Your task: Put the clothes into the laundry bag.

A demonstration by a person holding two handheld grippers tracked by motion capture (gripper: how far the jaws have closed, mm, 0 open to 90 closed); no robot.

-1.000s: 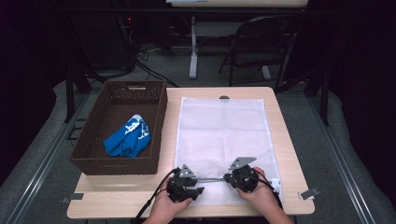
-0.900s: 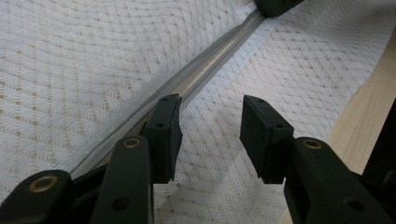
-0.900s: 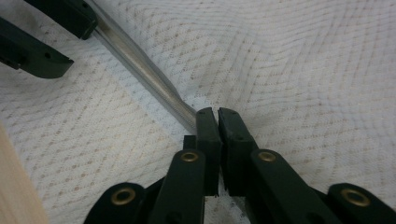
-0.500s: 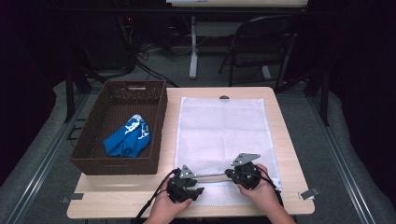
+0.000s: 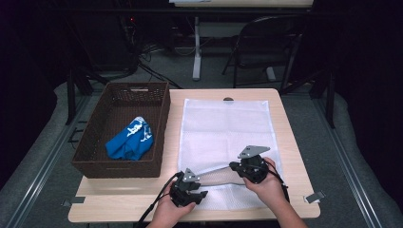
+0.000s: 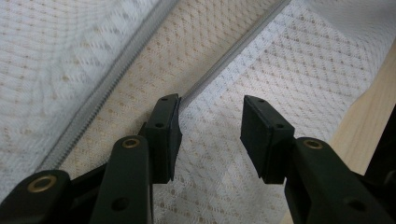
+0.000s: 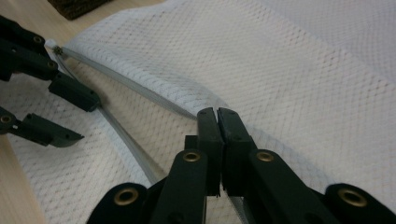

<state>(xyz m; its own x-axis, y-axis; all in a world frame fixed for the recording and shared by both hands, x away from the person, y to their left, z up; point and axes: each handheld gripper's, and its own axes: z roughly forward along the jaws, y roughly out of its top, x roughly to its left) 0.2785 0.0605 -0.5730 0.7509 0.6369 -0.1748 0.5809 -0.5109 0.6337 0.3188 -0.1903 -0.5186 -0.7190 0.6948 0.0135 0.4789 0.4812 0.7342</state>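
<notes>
- Mesh laundry bag (image 5: 223, 133): white, rectangular, lying flat on the wooden table (image 5: 290, 123), just right of the wicker basket (image 5: 95, 142). Long axis runs from the person's edge of the table to the far edge; the zippered mouth is at the near end, pointing toward the person.
- Zipper opening (image 5: 216, 172): parted at the near end. In the left gripper view its two grey toothed tracks (image 6: 98, 100) run diagonally and spread apart, with the tan table showing through the single mesh layer between them.
- Right gripper (image 5: 236, 166): jaws pressed together, pinching the upper zipper edge and its mesh; the right gripper view shows the fabric lifted slightly at the pinch (image 7: 217, 116).
- Left gripper (image 5: 203, 194): jaws apart, set over the lower mesh layer near the bag's near-left corner; one pad (image 6: 164, 135) lies against the lower track, nothing clamped.
- Wicker basket: dark brown, on the table's left side, holding a crumpled blue cloth (image 5: 128, 142).
</notes>
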